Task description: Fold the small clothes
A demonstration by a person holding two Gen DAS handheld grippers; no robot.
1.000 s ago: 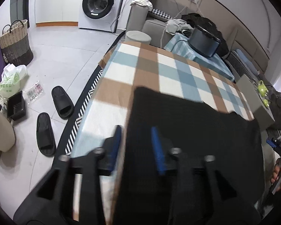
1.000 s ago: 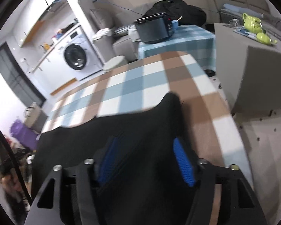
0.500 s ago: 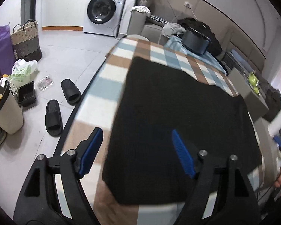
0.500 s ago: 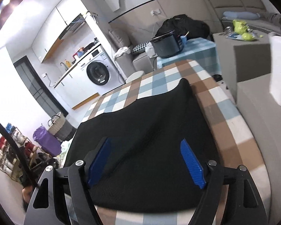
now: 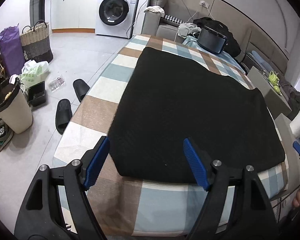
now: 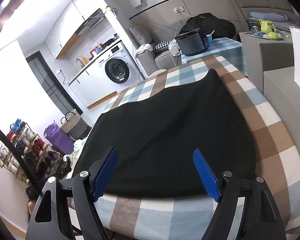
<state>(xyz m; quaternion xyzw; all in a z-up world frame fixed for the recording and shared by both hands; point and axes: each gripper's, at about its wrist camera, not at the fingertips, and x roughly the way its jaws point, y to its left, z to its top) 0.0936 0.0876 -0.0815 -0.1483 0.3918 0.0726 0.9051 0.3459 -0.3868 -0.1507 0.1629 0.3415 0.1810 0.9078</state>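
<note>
A black knit garment (image 5: 192, 108) lies flat on the checked table (image 5: 102, 108), folded into a broad rectangle. It also shows in the right wrist view (image 6: 170, 138). My left gripper (image 5: 146, 162) is open and empty, held above the garment's near left corner. My right gripper (image 6: 156, 172) is open and empty, held above the garment's near edge. The right gripper's blue tip (image 5: 298, 148) shows at the right edge of the left wrist view.
Black slippers (image 5: 64, 114), a bin (image 5: 10, 108) and bags lie on the floor to the left. A washing machine (image 5: 114, 12) stands at the back. A black cooker (image 5: 210, 38) sits on a side table beyond. A grey cabinet (image 6: 278, 60) stands on the right.
Both grippers were shut on the garment's edge, then opened and let it go. Both have pulled back and up from the garment, which now lies flat.
</note>
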